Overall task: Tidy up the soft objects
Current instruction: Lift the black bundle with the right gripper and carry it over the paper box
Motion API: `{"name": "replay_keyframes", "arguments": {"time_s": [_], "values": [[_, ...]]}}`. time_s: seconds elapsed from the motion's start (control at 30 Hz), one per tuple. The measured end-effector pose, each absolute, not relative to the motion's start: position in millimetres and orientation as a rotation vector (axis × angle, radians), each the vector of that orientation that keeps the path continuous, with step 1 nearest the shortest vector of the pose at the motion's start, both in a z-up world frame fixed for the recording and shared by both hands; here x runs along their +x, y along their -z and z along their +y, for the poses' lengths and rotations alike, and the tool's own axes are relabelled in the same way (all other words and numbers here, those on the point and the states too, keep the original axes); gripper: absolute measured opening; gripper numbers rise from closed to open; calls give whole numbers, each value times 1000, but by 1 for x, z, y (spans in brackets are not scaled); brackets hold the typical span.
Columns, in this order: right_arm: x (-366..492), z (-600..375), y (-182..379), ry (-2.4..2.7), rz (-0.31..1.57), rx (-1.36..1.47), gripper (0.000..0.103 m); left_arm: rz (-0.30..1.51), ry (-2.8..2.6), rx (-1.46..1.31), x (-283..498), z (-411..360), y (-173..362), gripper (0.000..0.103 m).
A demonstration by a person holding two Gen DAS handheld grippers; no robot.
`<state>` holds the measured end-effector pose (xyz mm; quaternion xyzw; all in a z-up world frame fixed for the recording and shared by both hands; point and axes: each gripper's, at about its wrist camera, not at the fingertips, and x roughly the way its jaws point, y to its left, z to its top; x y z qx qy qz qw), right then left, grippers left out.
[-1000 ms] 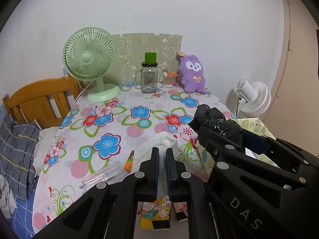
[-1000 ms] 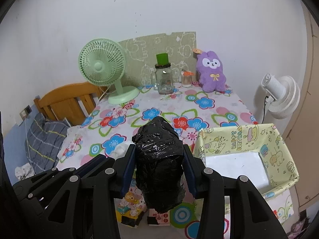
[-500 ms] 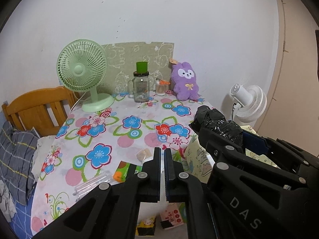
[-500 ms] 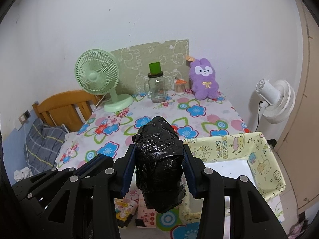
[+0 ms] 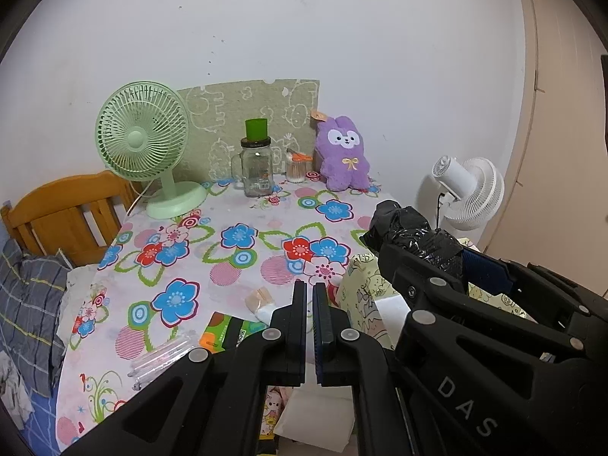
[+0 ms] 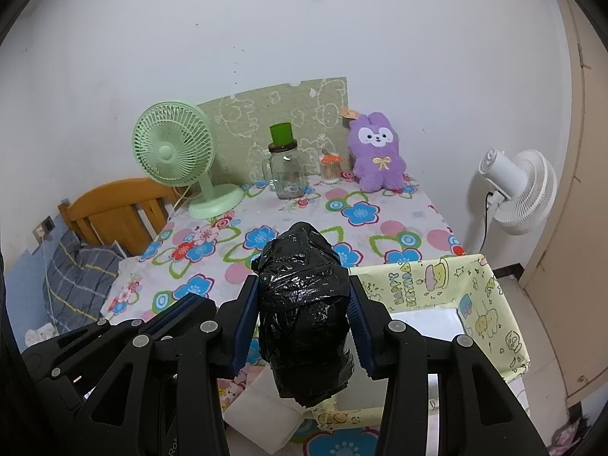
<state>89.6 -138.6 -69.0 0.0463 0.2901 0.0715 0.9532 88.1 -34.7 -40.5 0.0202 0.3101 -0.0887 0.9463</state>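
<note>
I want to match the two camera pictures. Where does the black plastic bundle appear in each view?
Left wrist view: the black plastic bundle is at the right of centre, clamped in the right gripper above the yellow box.
Right wrist view: the bundle fills the lower centre, held between the right gripper's two fingers.
Shared landmark: the purple plush bunny at the far edge of the table.

Soft, even indoor light fills both views, with only faint shadows on the white wall (image 5: 342,38). Small glints speckle the crinkled black bag (image 6: 304,304). Focus is sharp throughout. Fisheye distortion bends the door frame (image 6: 577,114), and dark vignetting rims the corners.
</note>
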Motion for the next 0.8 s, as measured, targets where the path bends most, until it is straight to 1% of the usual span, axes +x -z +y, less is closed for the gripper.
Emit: {"name": "replay_keyframes", "arguments": {"time_s": [0.8], "values": [[103,-183,82,-97,612,115,48,654,222,51,107,-81,56,0]]}}
